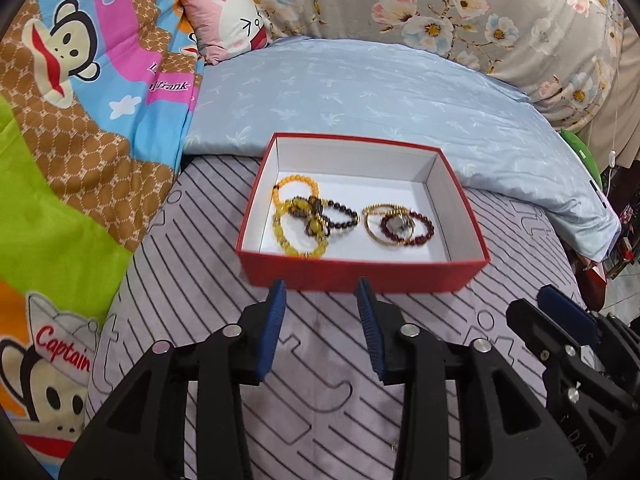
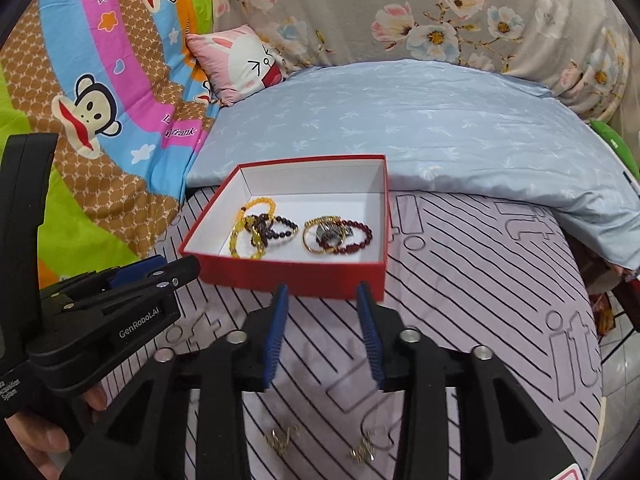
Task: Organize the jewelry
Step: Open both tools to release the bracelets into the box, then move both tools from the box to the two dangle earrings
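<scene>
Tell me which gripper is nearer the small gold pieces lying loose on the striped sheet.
Right. The right gripper hangs directly above the gold pieces; the left gripper sits off to their left.

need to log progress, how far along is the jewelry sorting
Mostly done: several bead bracelets and gold bangles already lie in the red box. Nothing is in hand; the left hand-held gripper and right hand-held gripper are open and empty. Left: two small gold pieces on the striped sheet.

Right gripper point(image 2: 322, 292) jaws apart, empty, just short of the red box point(image 2: 288, 276) holding beaded bracelets point(image 2: 264, 230); two small gold pieces point(image 2: 282, 438) on striped sheet point(image 2: 480, 280) below.
</scene>
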Demonstrator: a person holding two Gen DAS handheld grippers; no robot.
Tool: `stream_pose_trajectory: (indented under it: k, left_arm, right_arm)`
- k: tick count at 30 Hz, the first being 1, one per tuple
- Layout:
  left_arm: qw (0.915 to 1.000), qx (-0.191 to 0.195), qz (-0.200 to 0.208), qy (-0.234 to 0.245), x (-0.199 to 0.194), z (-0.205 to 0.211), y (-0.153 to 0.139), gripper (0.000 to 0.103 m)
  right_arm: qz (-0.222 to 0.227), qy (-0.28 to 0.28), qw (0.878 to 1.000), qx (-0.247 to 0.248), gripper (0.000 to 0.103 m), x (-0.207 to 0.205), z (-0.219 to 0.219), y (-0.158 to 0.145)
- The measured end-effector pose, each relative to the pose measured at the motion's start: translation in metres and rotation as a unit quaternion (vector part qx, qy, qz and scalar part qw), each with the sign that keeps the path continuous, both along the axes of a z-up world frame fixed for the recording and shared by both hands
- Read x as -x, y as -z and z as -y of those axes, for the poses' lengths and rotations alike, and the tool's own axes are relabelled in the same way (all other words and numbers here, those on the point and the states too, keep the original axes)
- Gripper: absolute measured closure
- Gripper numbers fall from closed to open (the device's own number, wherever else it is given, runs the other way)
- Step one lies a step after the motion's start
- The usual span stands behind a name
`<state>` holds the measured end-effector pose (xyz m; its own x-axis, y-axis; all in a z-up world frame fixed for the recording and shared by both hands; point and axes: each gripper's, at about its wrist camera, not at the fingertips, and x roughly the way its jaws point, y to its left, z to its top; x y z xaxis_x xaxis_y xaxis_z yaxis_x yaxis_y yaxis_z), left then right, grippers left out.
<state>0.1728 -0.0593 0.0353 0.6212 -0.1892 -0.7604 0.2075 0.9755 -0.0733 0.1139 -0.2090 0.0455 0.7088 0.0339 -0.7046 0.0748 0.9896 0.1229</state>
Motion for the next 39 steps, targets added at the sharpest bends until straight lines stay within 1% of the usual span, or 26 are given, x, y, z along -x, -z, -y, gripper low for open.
stream_pose_trajectory:
  k: [3,7,11,15,18,20,22,27,34,38,39]
  left_arm:
    - [1.0000,-0.004,-0.004,0.004,0.016,-0.002,0.005,0.067]
    - [0.9998,-0.009,-0.014,0.005,0.037,-0.007,0.019,0.067]
    - [0.9993,-0.012,-0.034,0.000,0.058,-0.015,0.041,0.067]
    - [0.9984,-0.010,-0.055,-0.006,0.074,-0.022,0.063,0.066]
    - [0.9979,-0.019,-0.061,-0.005,0.083,-0.022,0.073,0.066]
    - [0.9978,-0.023,-0.062,-0.005,0.089,-0.022,0.077,0.064]
    - [0.9977,-0.019,-0.064,-0.006,0.093,-0.021,0.079,0.060]
    - [0.9977,-0.019,-0.064,-0.003,0.101,-0.018,0.081,0.059]
    - [0.9975,-0.018,-0.068,-0.001,0.103,-0.016,0.084,0.054]
    - [0.9975,-0.020,-0.067,0.003,0.104,-0.013,0.084,0.054]
    - [0.9975,-0.021,-0.067,0.003,0.104,-0.013,0.084,0.054]
  right_arm:
    - [-0.002,0.002,1.000,0.011,0.063,0.022,-0.002,0.003]
    - [-0.017,0.010,1.000,0.024,0.063,0.050,0.000,0.019]
    - [-0.046,0.022,0.999,0.013,0.063,0.075,0.008,0.046]
    - [-0.073,0.029,0.997,0.005,0.063,0.091,0.013,0.070]
    - [-0.082,0.033,0.996,0.000,0.063,0.099,0.015,0.082]
    - [-0.087,0.034,0.996,-0.004,0.063,0.101,0.016,0.086]
    - [-0.088,0.036,0.995,-0.005,0.063,0.101,0.016,0.088]
    - [-0.089,0.036,0.995,-0.008,0.063,0.096,0.014,0.092]
    - [-0.094,0.031,0.995,-0.010,0.063,0.084,0.009,0.099]
    - [-0.095,0.032,0.995,-0.008,0.063,0.077,0.010,0.103]
    - [-0.096,0.033,0.995,-0.008,0.064,0.075,0.011,0.104]
